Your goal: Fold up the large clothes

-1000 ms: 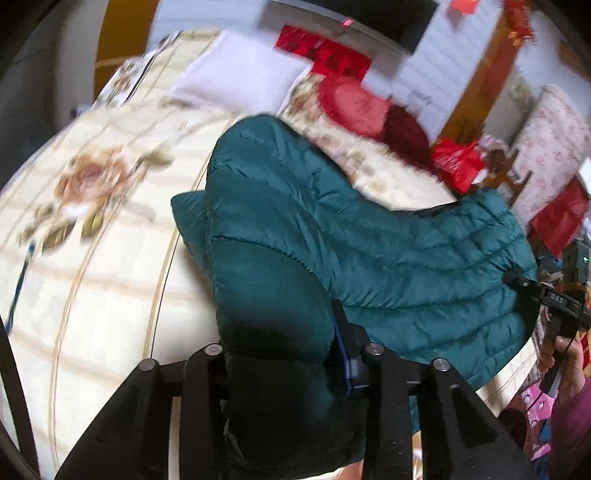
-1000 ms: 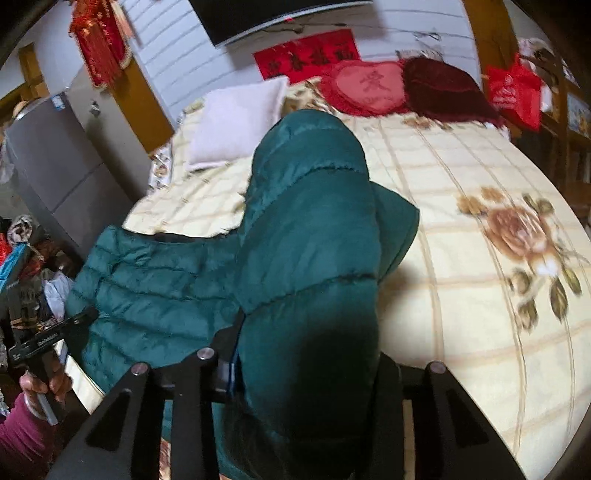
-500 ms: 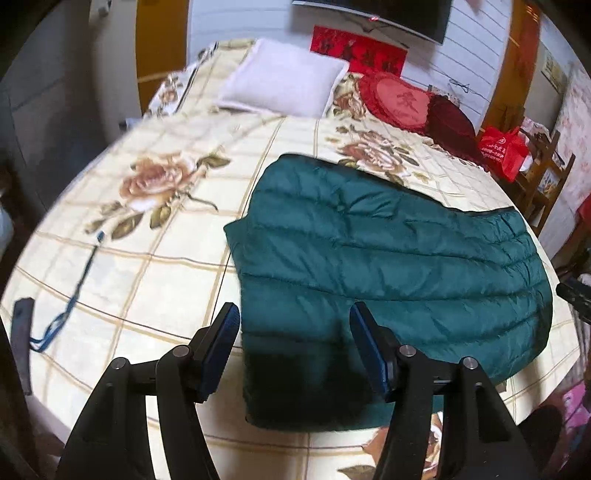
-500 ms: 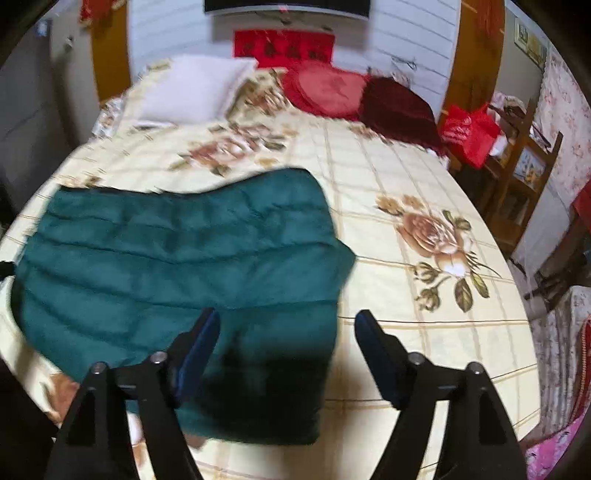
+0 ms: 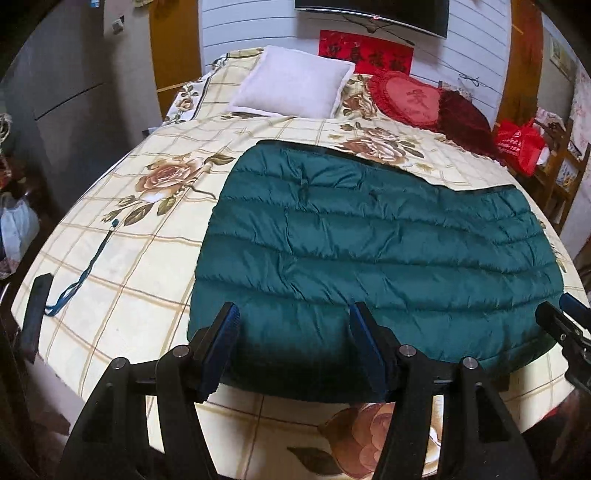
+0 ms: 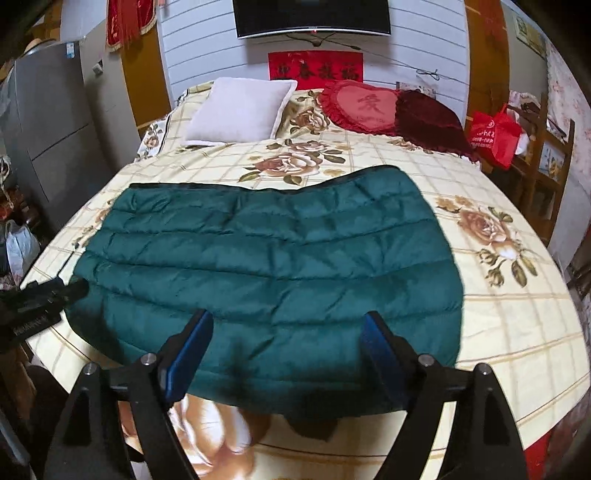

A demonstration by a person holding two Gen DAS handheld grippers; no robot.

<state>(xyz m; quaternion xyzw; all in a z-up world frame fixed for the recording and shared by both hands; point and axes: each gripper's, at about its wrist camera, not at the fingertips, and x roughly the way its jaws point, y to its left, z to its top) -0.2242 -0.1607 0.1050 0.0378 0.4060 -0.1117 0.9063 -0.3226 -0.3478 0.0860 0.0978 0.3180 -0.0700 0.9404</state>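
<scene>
A bedroom with white plank walls holds a bed under a cream checked bedspread (image 5: 122,266) printed with roses, a wall-mounted television (image 6: 312,18) above its head and a red banner (image 6: 316,68) with gold characters below the screen. Far to the left of the left gripper (image 5: 293,345), a blue lanyard (image 5: 85,273) trails across the spread toward a dark strap at the bed's edge. The left gripper hangs over the near hem of a dark green quilted down jacket (image 5: 369,243), its blue-padded fingers (image 5: 223,343) spread wide and holding nothing. The jacket lies flat and folded directly ahead of both tools, reaching across the middle of the bed. Beyond it, from left to right, sit a white pillow (image 5: 291,86), a red heart-shaped cushion (image 5: 406,98), a dark maroon cushion (image 5: 463,120) and, off the bed, a red shopping bag (image 5: 517,144). The right gripper (image 6: 288,345) hovers over the jacket's near right corner, jaws likewise apart and empty; in the left wrist view its tip shows at the far right edge, just beside the jacket's side.
</scene>
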